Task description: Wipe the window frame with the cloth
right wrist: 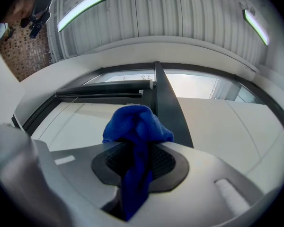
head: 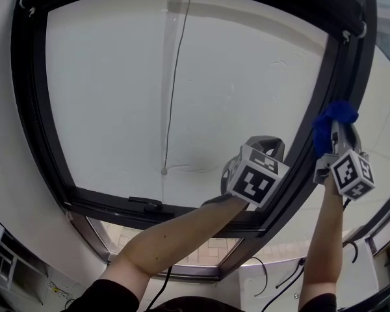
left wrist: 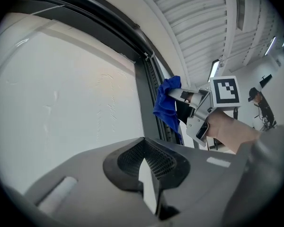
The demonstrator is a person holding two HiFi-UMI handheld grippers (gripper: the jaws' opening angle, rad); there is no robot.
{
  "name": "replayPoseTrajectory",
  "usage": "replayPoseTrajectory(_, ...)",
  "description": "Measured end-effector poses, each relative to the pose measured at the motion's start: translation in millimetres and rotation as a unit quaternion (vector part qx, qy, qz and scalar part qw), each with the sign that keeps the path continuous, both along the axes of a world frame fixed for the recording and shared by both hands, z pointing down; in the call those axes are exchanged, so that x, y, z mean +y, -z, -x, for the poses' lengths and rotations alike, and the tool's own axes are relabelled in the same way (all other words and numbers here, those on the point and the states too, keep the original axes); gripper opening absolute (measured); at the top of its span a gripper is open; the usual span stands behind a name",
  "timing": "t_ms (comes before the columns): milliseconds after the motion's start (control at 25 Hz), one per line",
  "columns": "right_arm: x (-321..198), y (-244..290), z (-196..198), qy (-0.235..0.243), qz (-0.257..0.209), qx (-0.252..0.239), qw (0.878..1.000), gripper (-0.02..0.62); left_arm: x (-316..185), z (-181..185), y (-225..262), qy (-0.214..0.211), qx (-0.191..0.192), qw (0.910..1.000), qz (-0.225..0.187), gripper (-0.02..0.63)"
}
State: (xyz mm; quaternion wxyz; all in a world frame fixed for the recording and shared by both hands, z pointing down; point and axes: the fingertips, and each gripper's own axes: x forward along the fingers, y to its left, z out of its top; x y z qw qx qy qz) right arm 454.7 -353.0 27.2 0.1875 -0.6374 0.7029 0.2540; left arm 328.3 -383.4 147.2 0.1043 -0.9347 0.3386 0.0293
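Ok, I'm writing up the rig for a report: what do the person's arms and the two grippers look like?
The left gripper and right gripper both have smooth grey plastic bodies with black mesh-textured jaw pads. Each carries a white cube printed with black square markers. The forearms are bare below dark sleeves.

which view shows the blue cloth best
The right gripper view: the blue cloth fills the centre, clamped in the right gripper. The left gripper view shows it side-on by the window frame; the head view shows only a small bunch.
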Motion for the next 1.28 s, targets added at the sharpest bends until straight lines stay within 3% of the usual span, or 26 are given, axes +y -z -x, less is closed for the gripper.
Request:
replayPoseTrajectory(200,-3.1,-42.0,-4.6,0.005,0.013,-0.019,1.0,0.087,7.1,4.6,-32.9,-0.008,0.001,0.9994,0.032,-0.006)
replayPoseTrajectory(680,-3.4,-142.1,-3.1,-0.004,0.066,-0.043,0.997,0.088,23.7,11.2,-104.6,0.002,-0.027,0.9985,0.048,-0.006)
replayPoseTrajectory(920,-7.9,-195.2,-10.2,0.016,0.085,-0.069,0.994,0.087,22.7,14.8,-135.7,0.009,-0.033,0.9973,0.064,-0.006)
replayPoseTrajectory(1280,-8.0,-256.2,-6.0,0.009,0.111,-0.053,0.992,0.087,20.1,14.4,-175.3,0.017,-0.049,0.9946,0.09,-0.006)
